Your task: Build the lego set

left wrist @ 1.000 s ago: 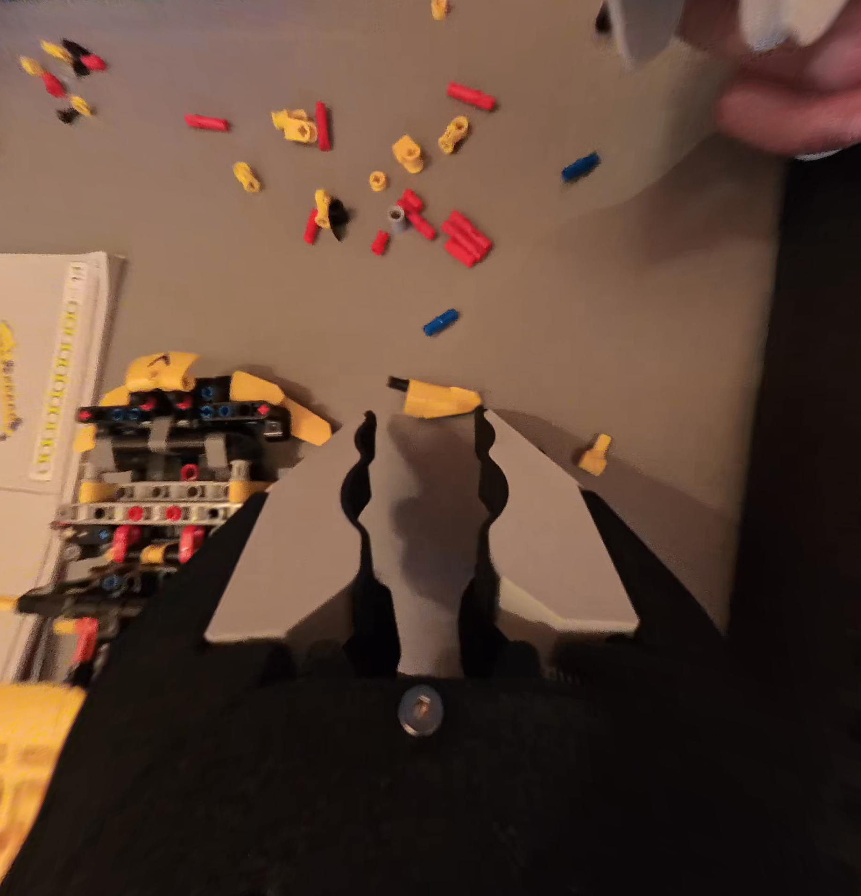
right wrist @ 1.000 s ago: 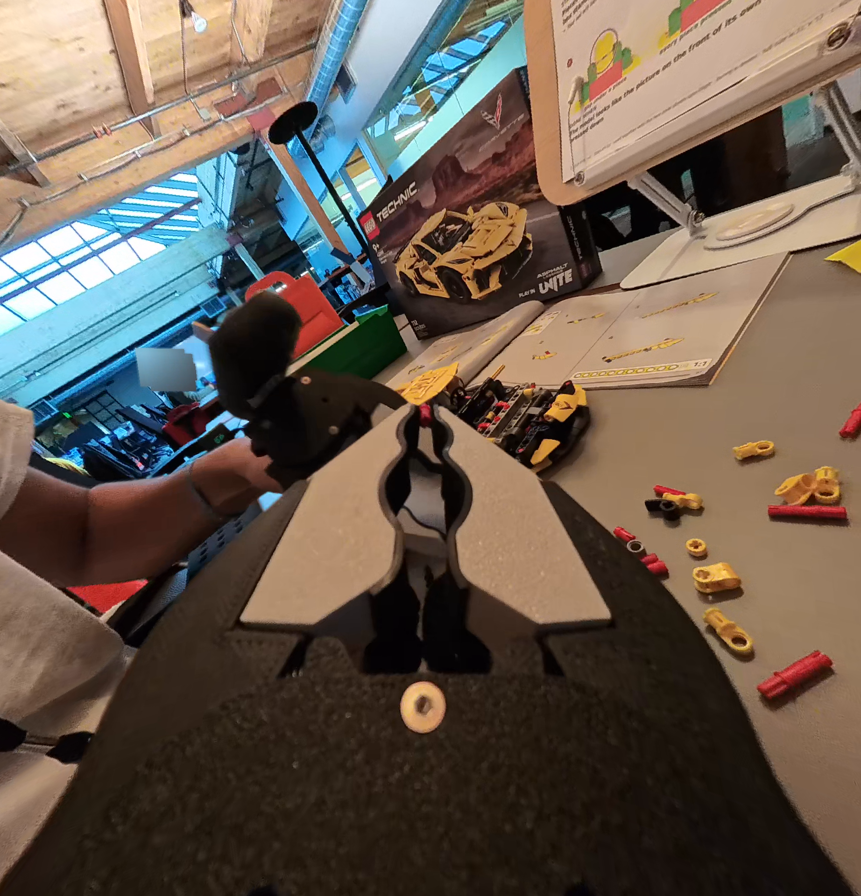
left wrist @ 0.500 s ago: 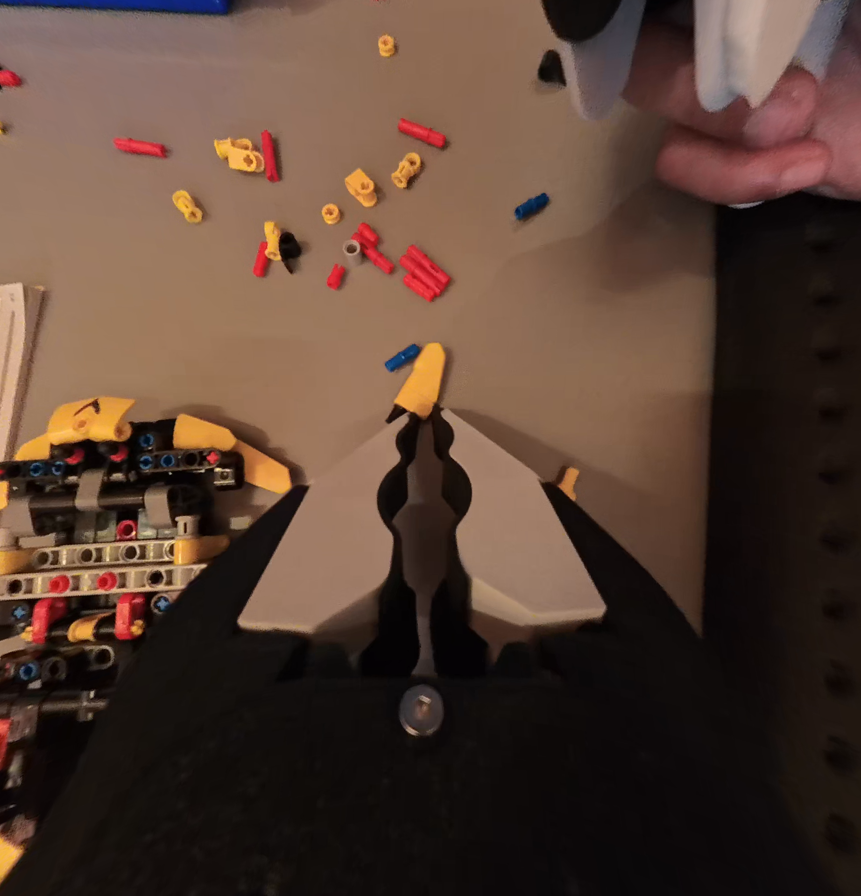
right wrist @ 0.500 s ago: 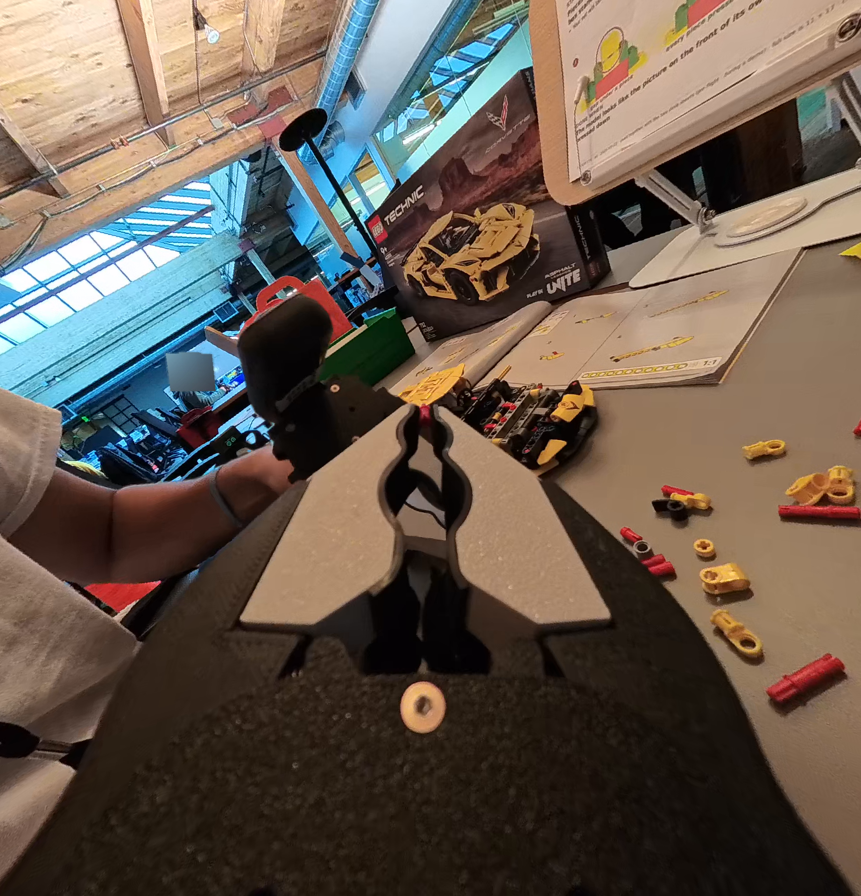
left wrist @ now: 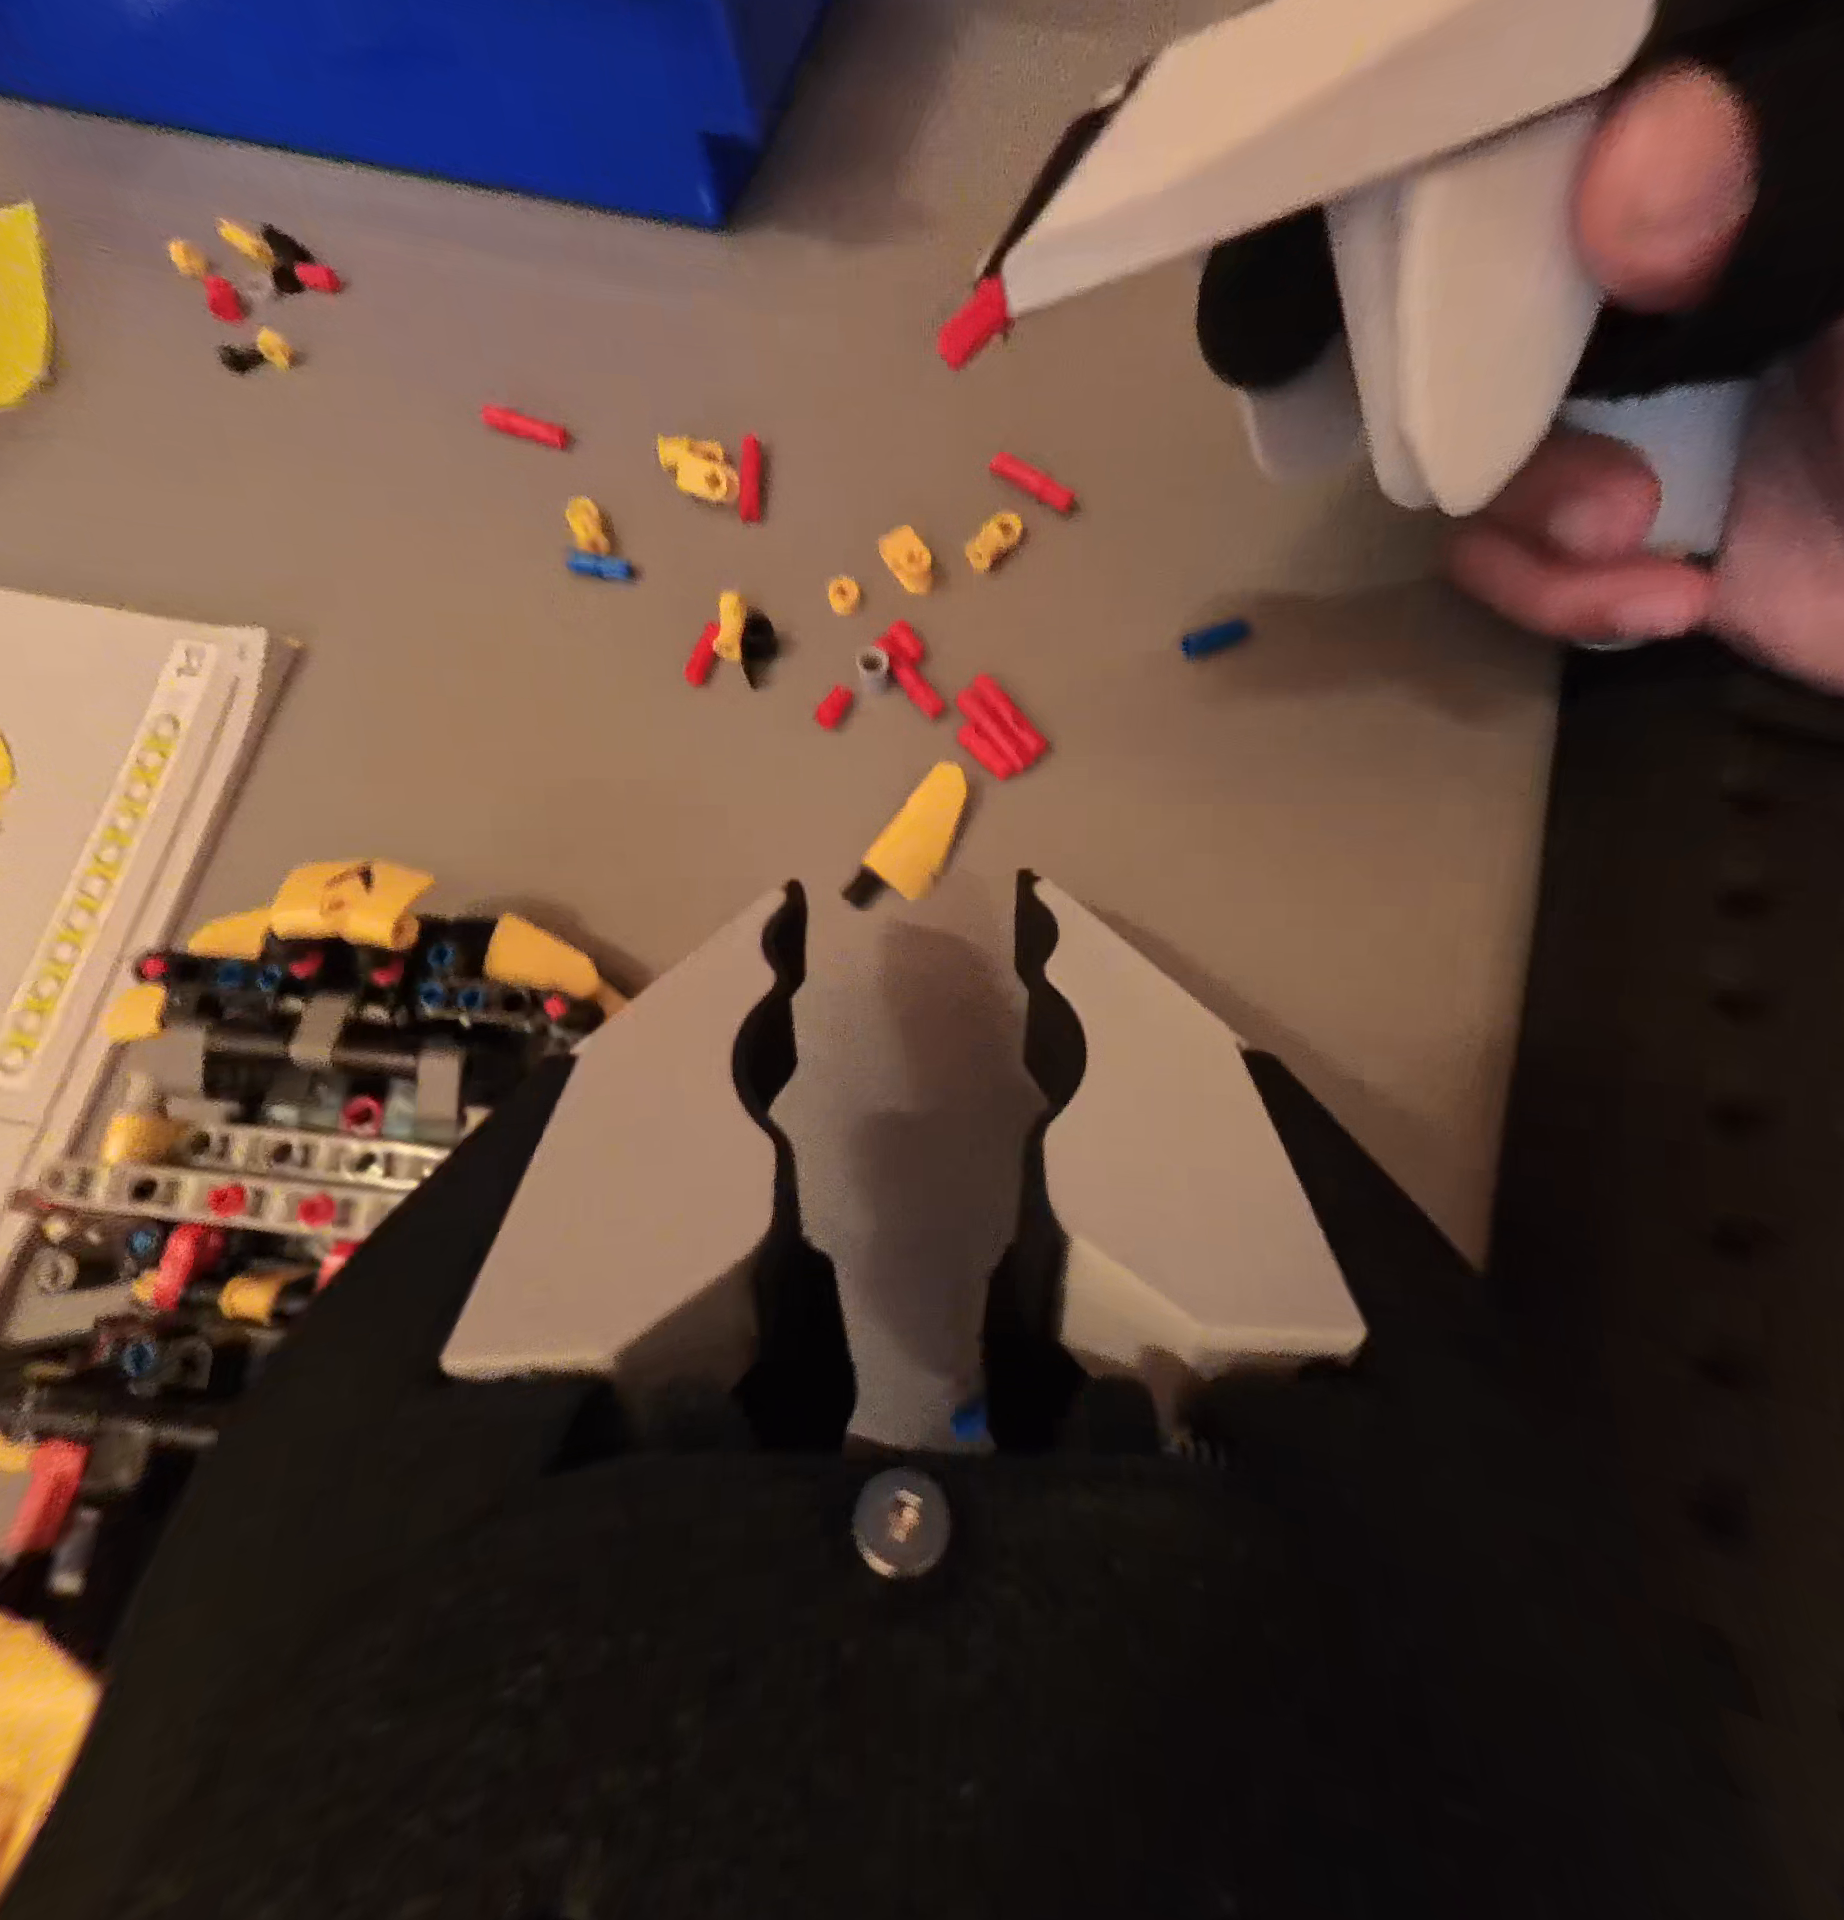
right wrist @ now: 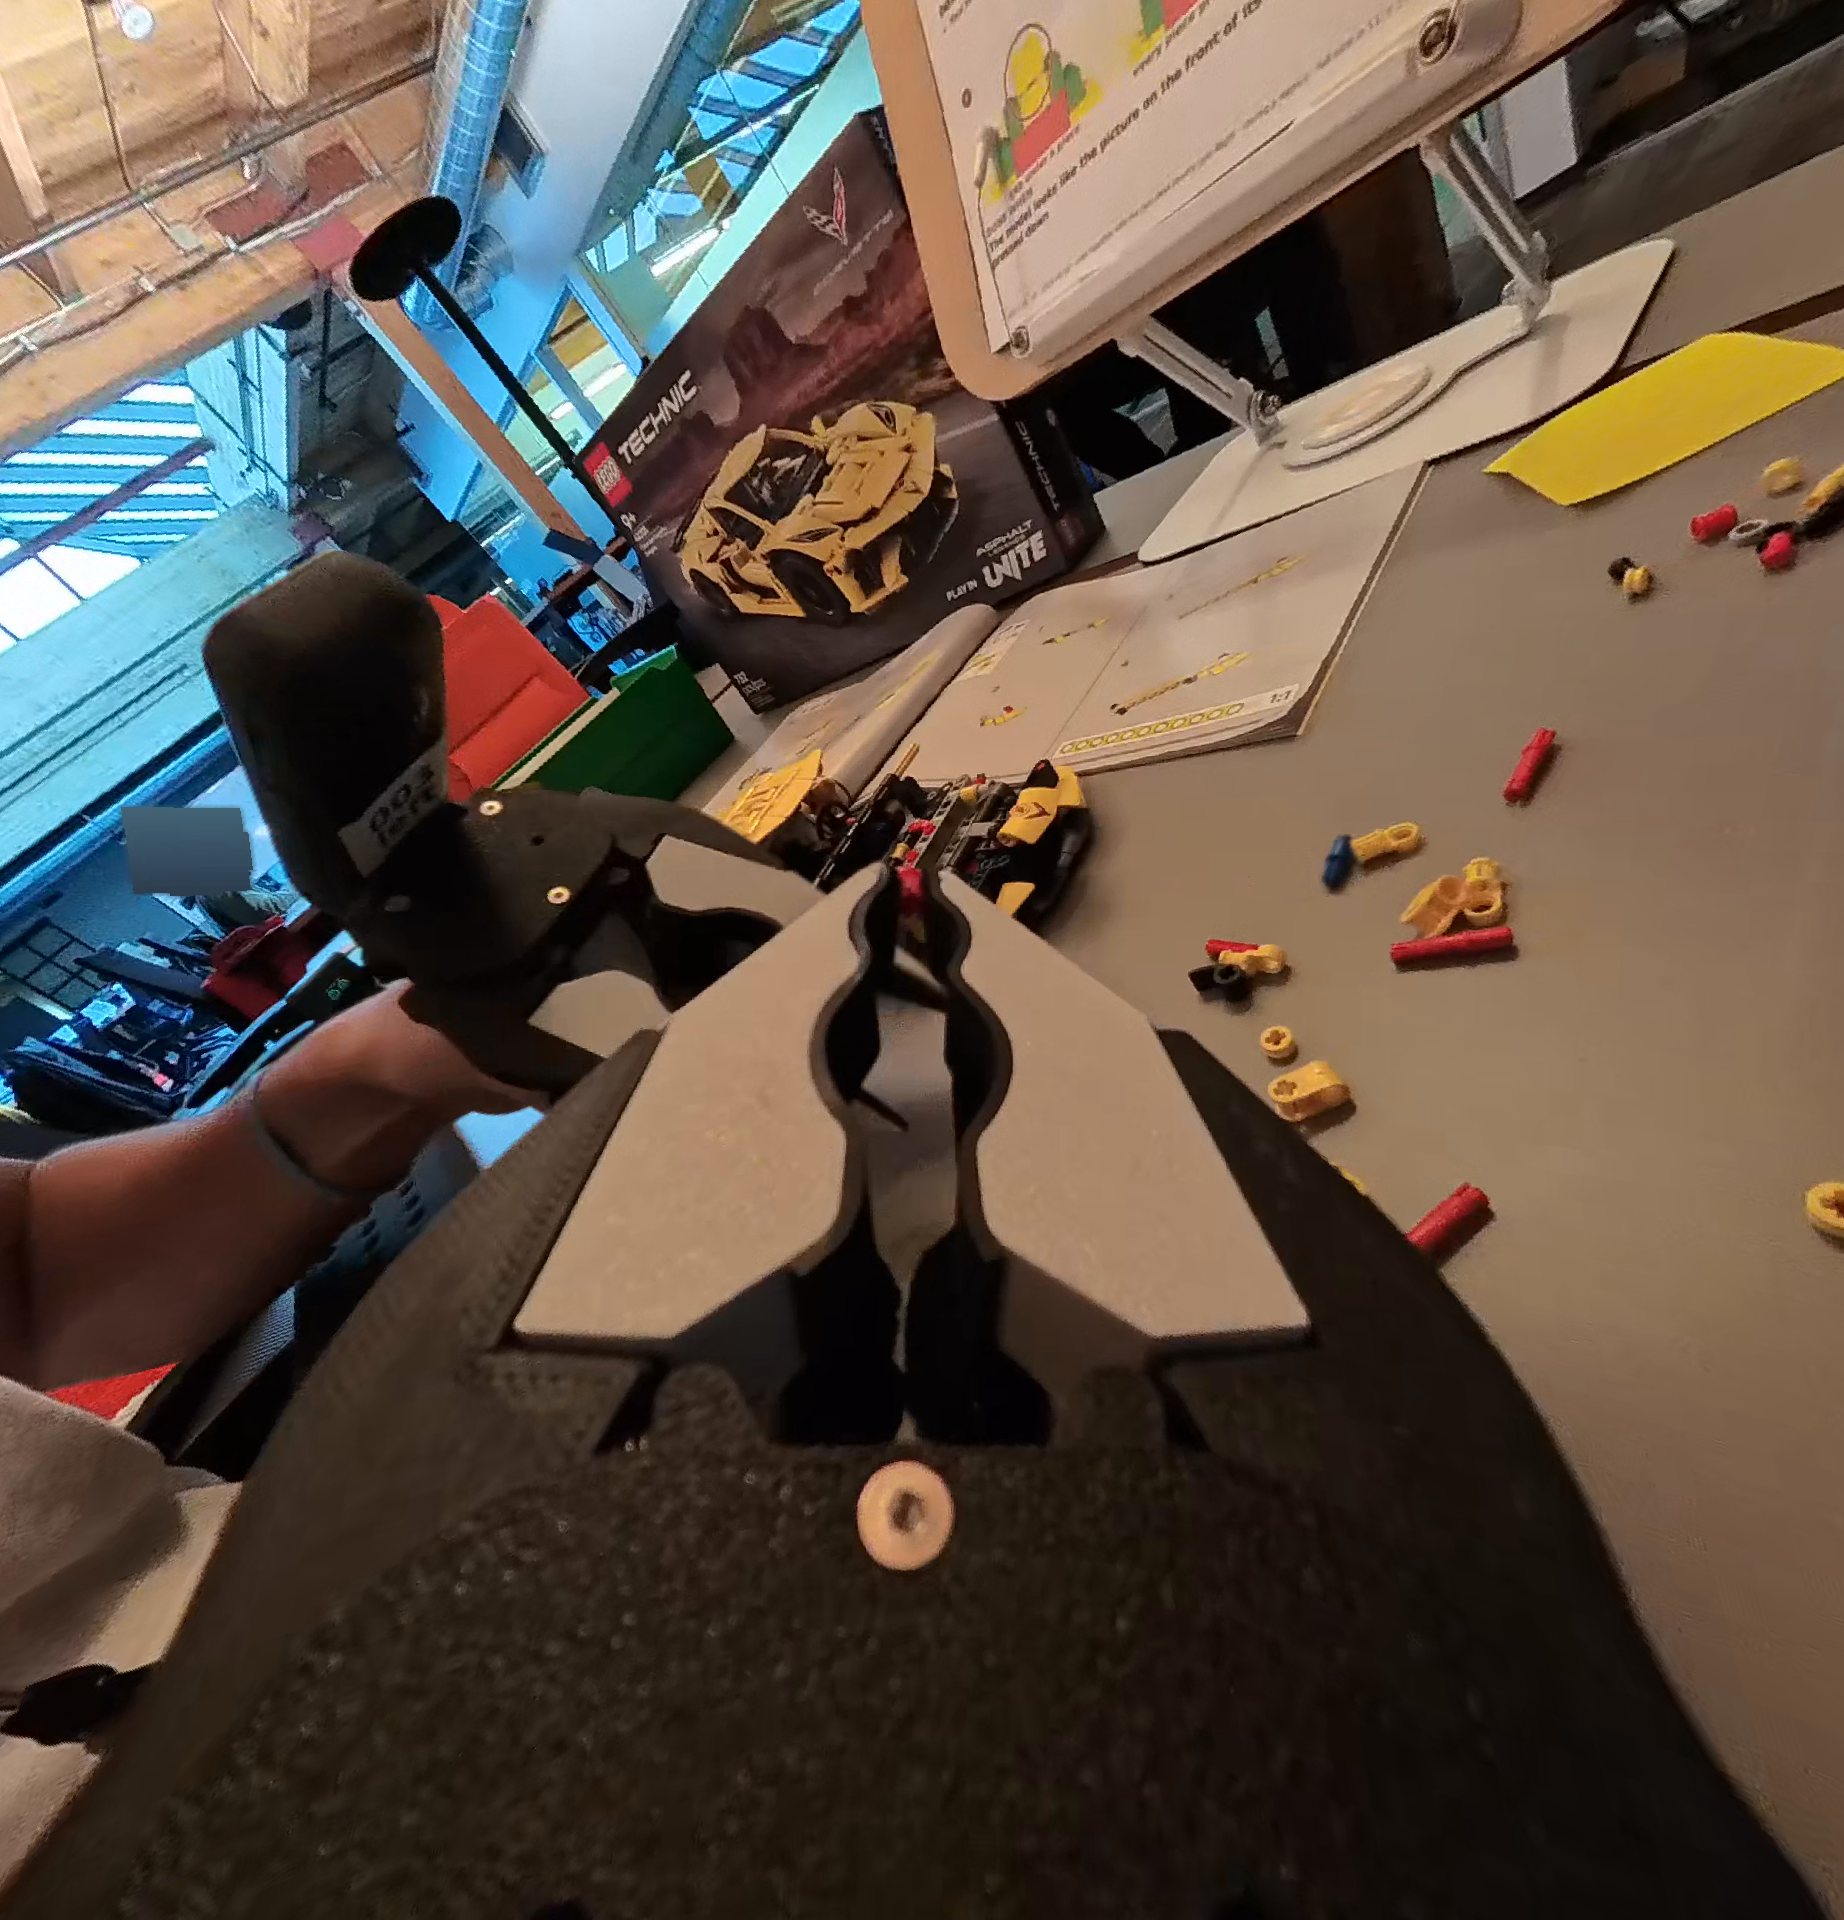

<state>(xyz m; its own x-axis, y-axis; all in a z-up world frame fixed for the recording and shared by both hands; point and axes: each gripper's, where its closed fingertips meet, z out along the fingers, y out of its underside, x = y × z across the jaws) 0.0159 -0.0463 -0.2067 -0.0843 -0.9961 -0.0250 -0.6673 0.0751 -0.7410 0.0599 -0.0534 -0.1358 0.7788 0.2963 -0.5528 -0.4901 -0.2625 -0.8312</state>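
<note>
Since half a second ago your left gripper has let go of the yellow wedge piece: its fingers, then pinched on the part, now stand wide apart, and the wedge lies on the grey table just ahead of the tips, black pin end toward you. Your right gripper has kept its narrow grip on a small red pin, which shows between its fingertips; in the left wrist view that pin pokes out of the right gripper's tip, above the table.

Just left of your left gripper sits the partly built car, yellow panels on a black and grey frame with red and blue pins. Beyond the wedge lies a cluster of red pins, touching one another, then scattered yellow connectors and a blue pin off to the right, well apart. The open instruction booklet lies left of the car. Farther off, a blue box stands at the table's far edge.

In the right wrist view, behind the car and booklet, stands the set's box and a board on a stand.
</note>
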